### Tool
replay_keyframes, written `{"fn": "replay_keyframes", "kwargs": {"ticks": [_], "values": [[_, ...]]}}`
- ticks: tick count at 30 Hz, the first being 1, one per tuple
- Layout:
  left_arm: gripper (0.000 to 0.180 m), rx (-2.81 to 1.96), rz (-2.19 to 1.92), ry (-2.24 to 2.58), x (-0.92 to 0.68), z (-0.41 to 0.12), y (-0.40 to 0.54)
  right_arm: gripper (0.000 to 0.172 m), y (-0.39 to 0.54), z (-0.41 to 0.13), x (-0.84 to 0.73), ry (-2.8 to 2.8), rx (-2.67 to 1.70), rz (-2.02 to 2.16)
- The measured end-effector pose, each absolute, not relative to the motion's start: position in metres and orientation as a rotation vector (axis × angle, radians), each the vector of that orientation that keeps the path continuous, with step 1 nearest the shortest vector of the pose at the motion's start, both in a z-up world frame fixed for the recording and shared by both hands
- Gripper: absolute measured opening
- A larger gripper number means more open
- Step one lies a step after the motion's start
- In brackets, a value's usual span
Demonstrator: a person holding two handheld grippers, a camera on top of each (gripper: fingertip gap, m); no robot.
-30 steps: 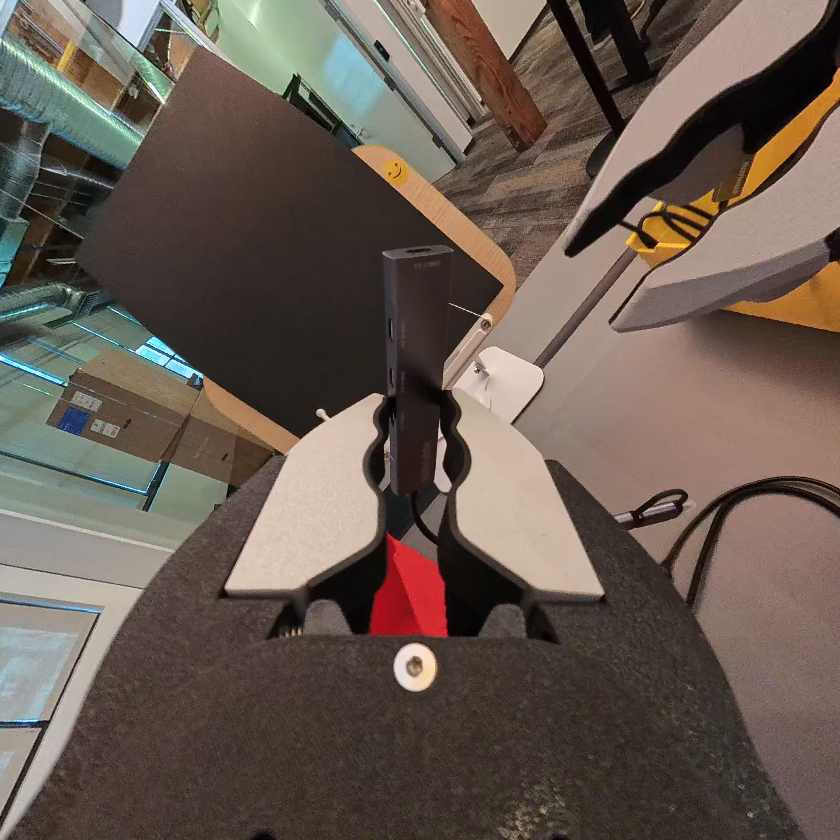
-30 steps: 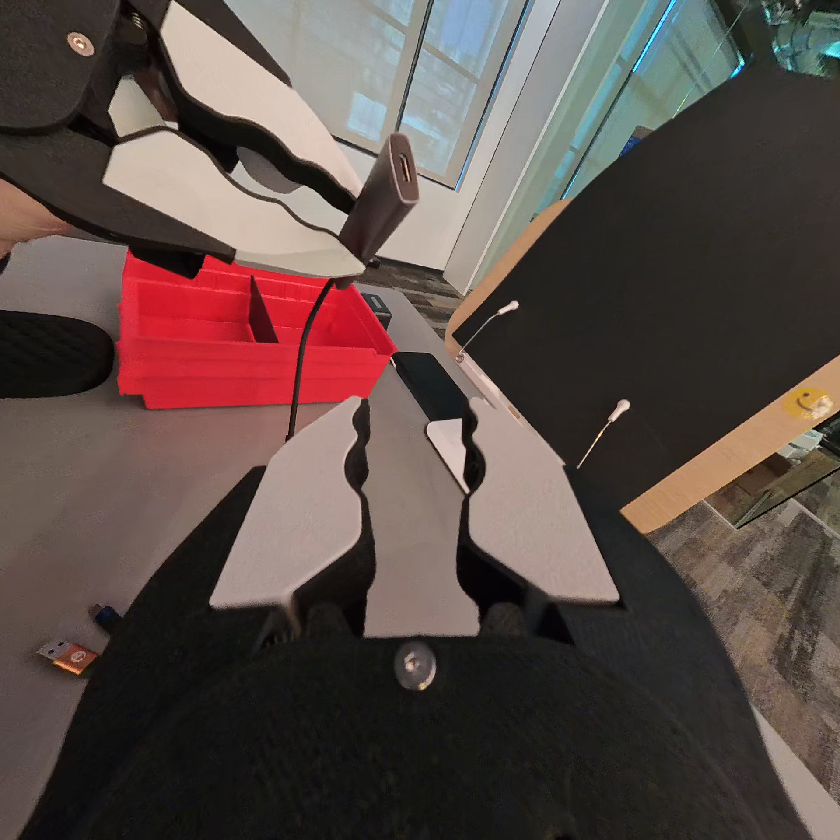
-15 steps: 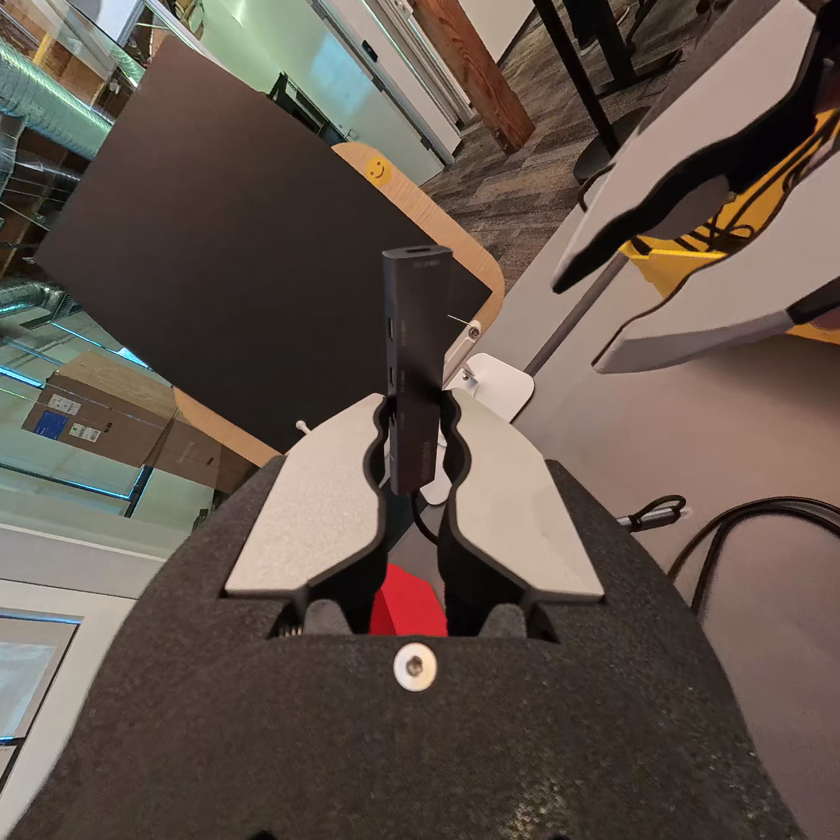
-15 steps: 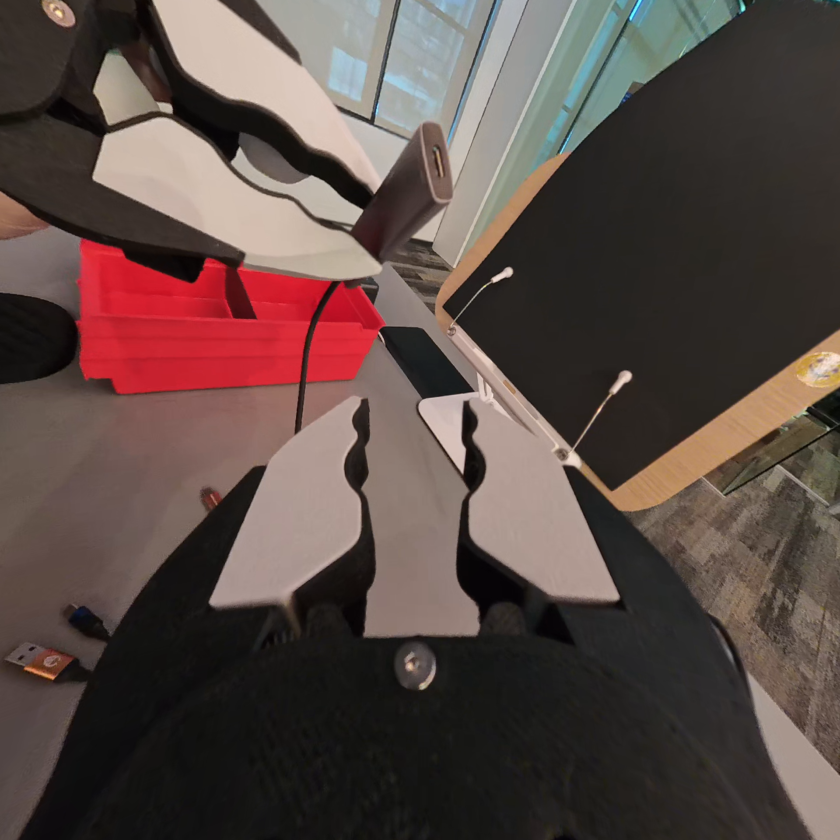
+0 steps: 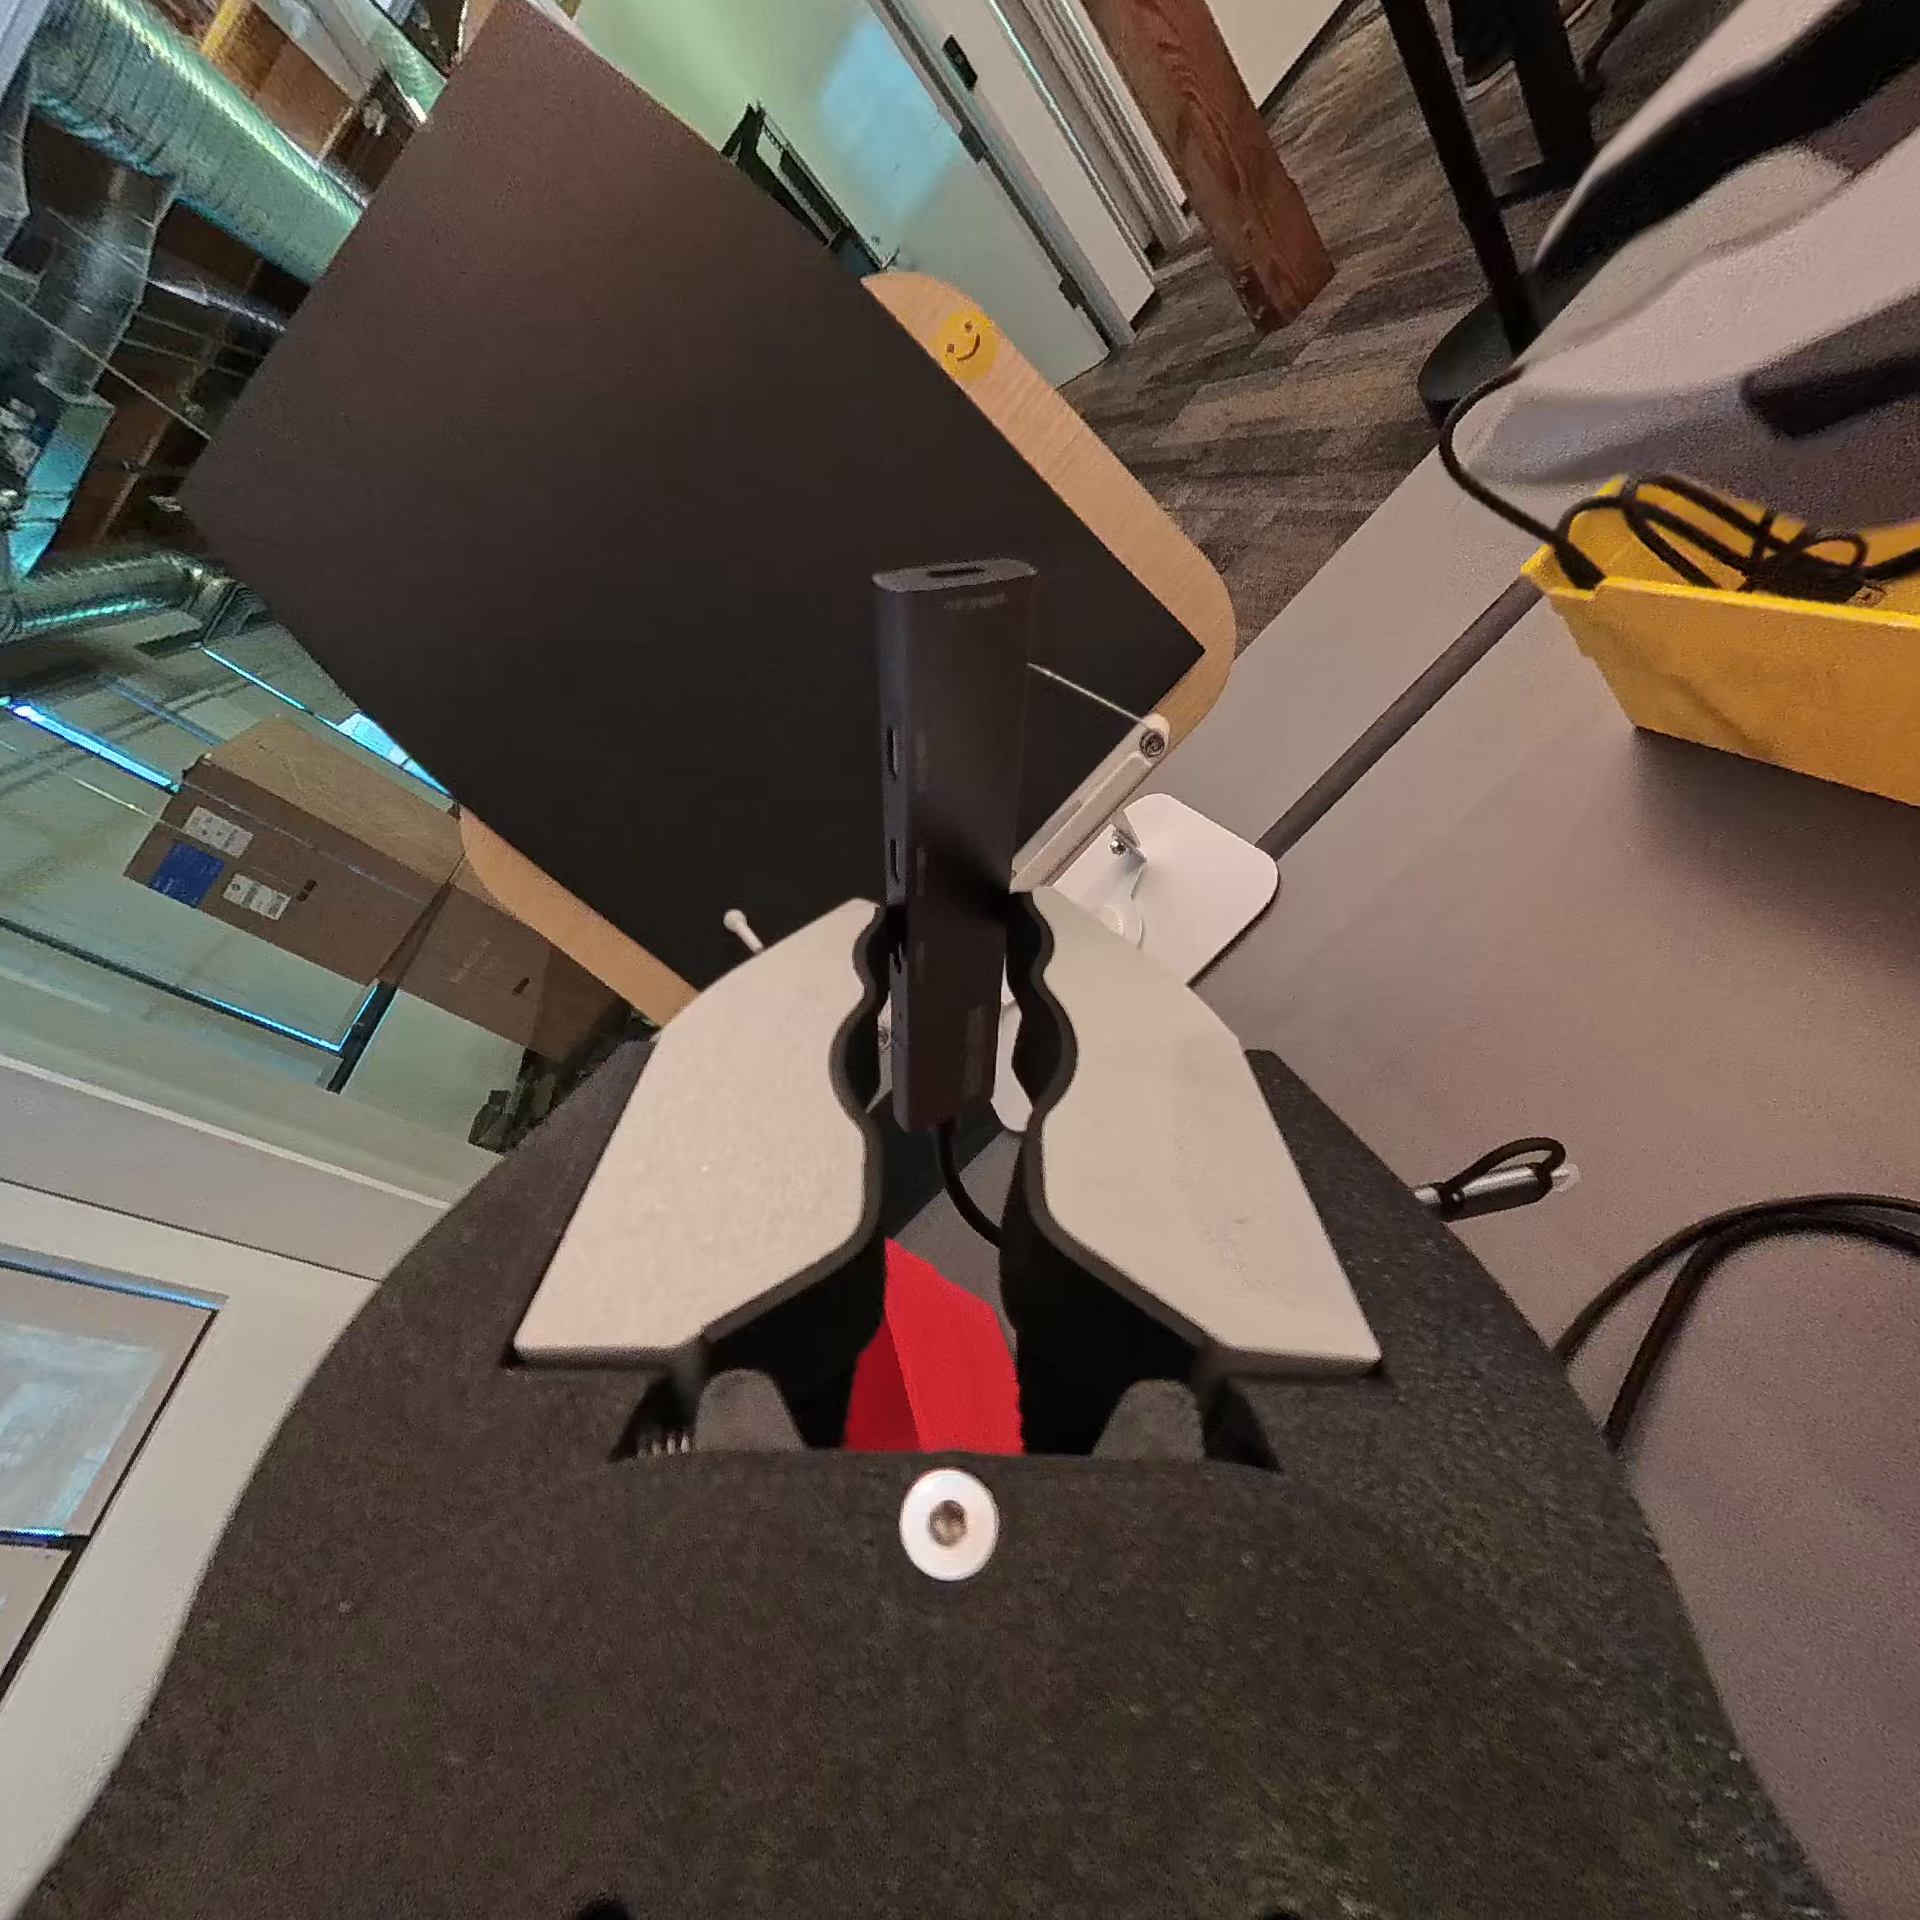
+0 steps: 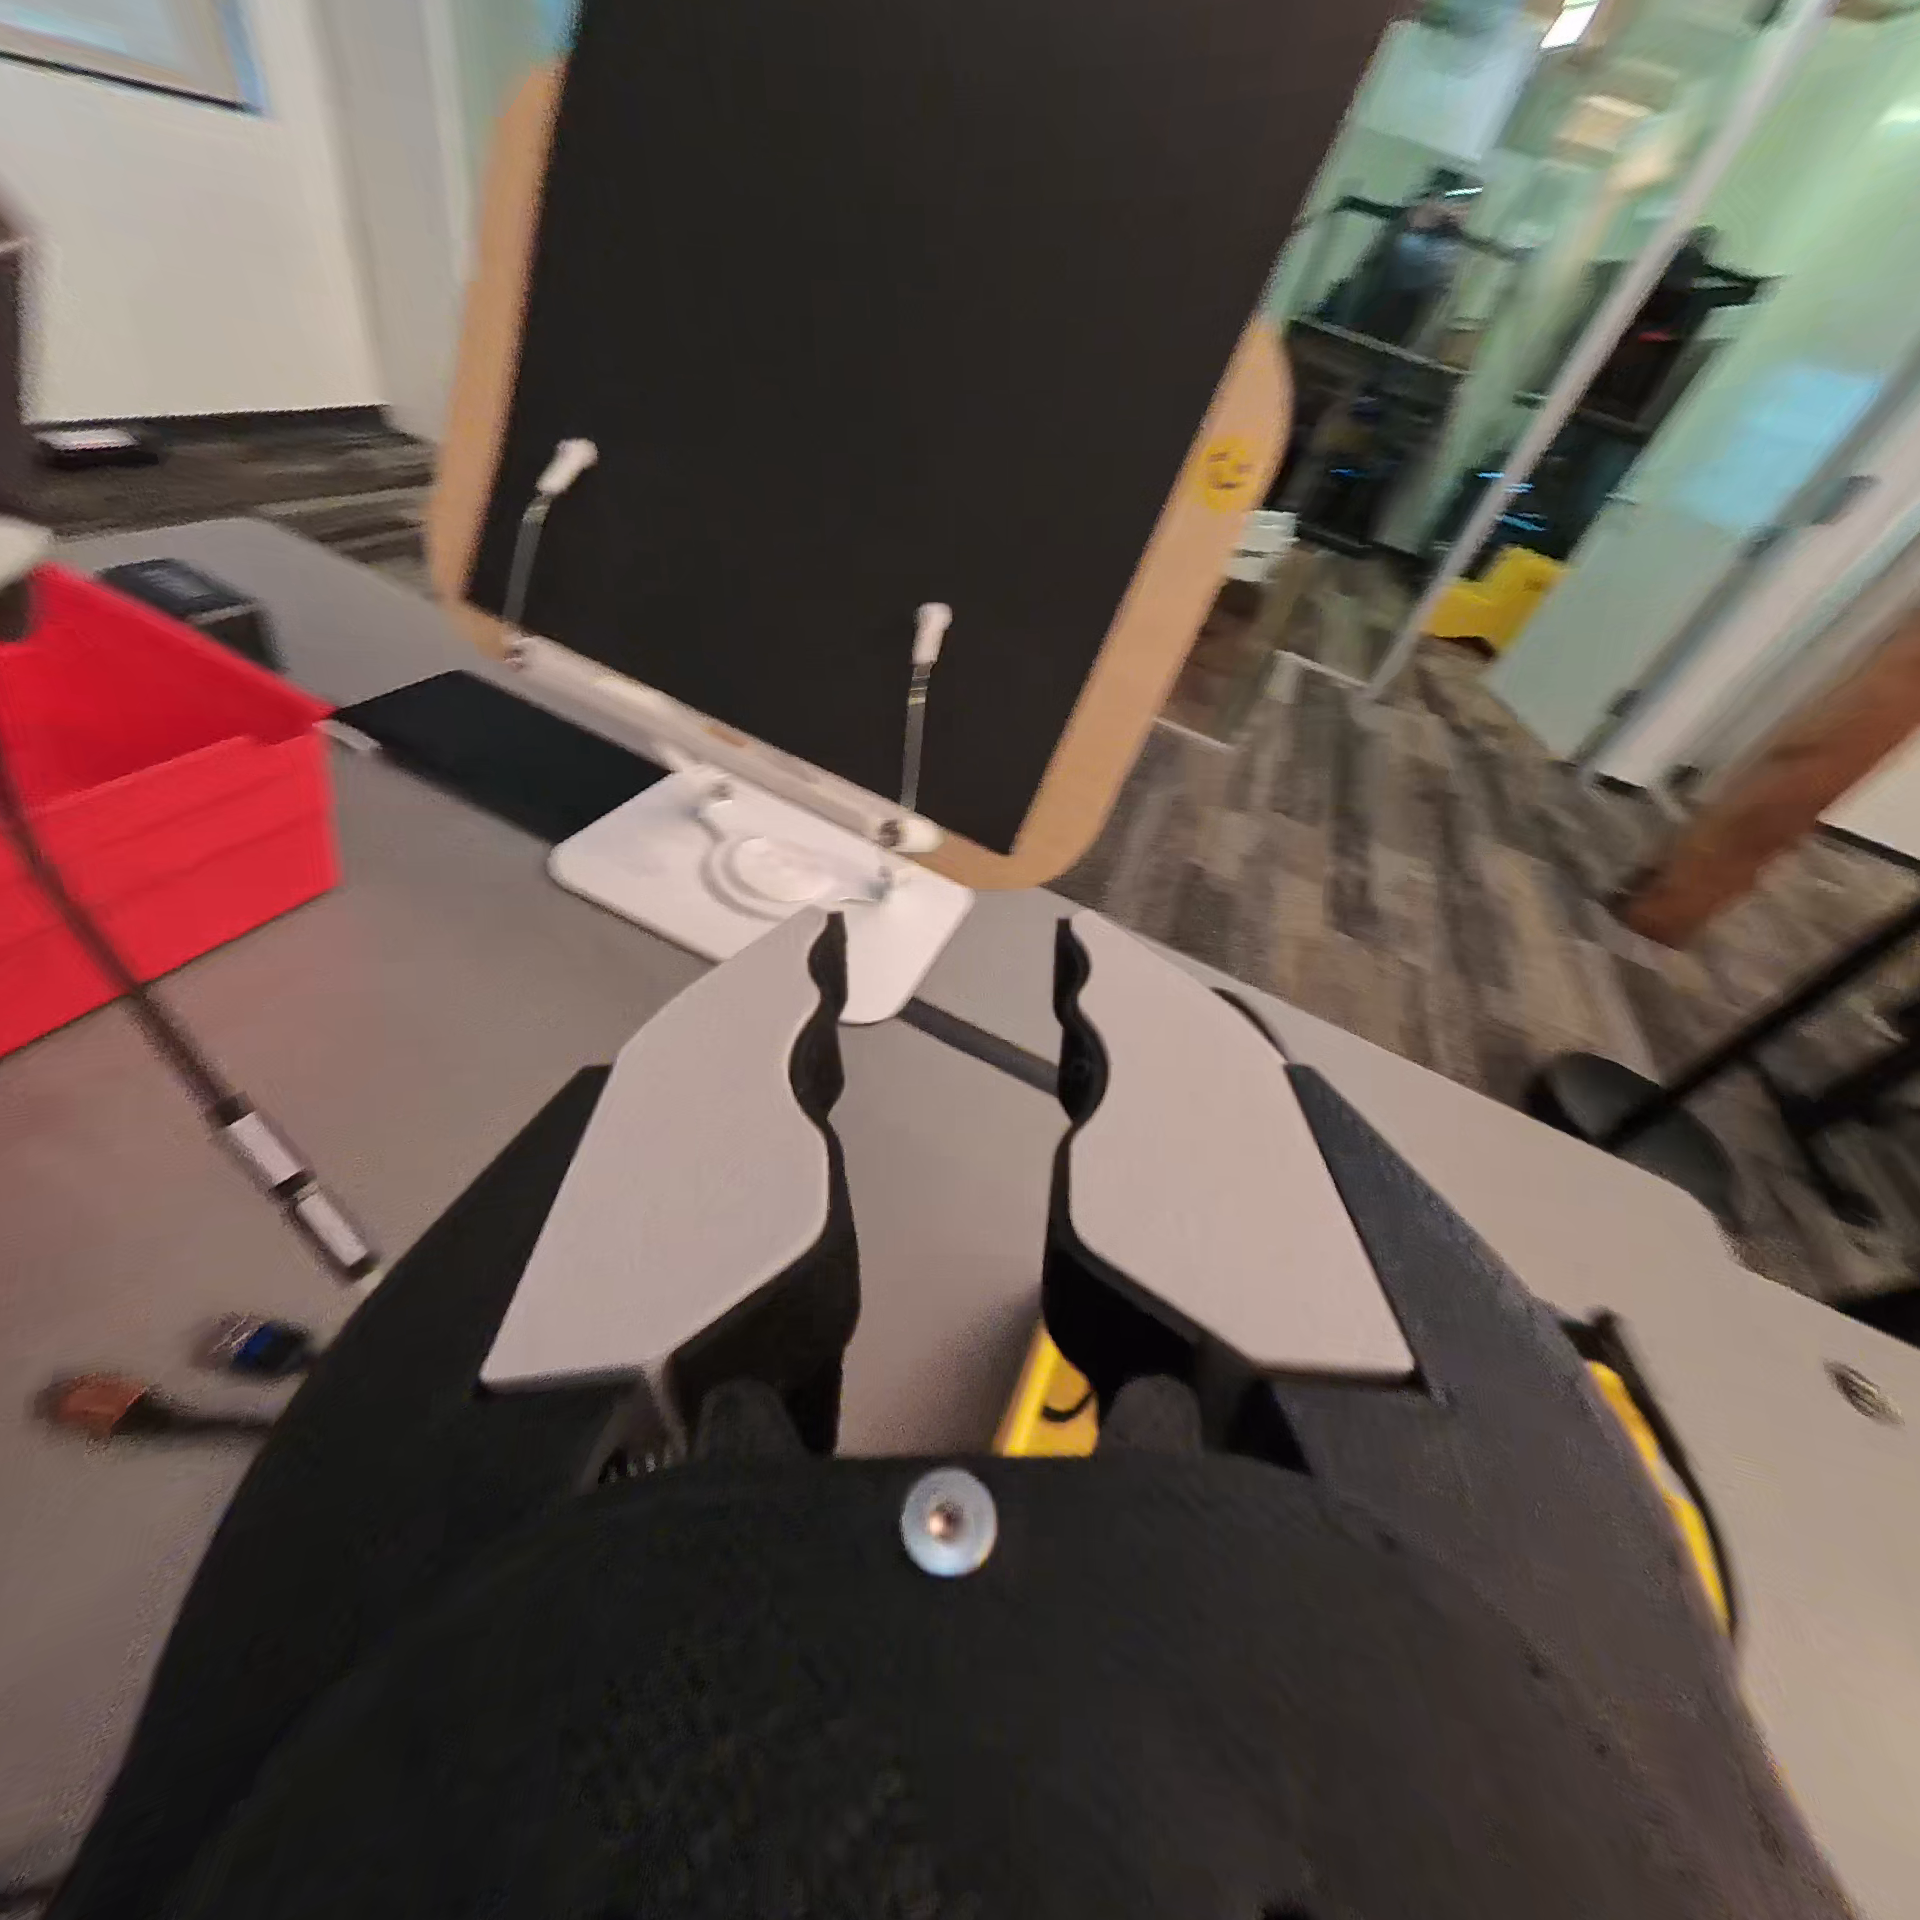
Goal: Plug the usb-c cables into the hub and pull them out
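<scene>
My left gripper is shut on a dark grey hub, which stands upright between its pads above the table. The hub's ports face left and its own black cable hangs down behind the jaws. My right gripper is open with nothing between its fingers, over the grey table. Part of the right gripper shows blurred at the top right of the left wrist view. A black cable with a silver plug lies on the table to the left of my right gripper. Another silver-tipped cable end lies at the right of the left wrist view.
A red bin stands at the left. A yellow bin holding black cables stands at the right. A black board rests on a white stand at the table's far edge. Small USB adapters lie at the near left.
My right gripper has swung quickly to the right, away from the left gripper and the hub, still open. My left gripper keeps the hub held upright and has barely moved.
</scene>
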State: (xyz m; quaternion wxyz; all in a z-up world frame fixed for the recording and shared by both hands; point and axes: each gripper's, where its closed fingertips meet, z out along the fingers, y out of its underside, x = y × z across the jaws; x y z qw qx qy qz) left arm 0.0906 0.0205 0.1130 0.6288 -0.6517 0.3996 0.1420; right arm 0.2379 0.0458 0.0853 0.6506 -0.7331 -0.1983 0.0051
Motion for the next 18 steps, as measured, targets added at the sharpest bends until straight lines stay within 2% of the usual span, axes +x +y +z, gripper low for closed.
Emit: {"fn": "replay_keyframes", "kwargs": {"ticks": [4, 18], "values": [[0.021, -1.514, 0.339, 0.876, 0.082, 0.108, 0.018, 0.039, 0.045, 0.1, 0.257, -0.333, -1.624, -0.101], [0.021, -1.509, 0.357, 0.869, 0.09, 0.109, 0.01, 0.042, 0.04, 0.11, 0.258, -0.323, -1.588, -0.093]]}}
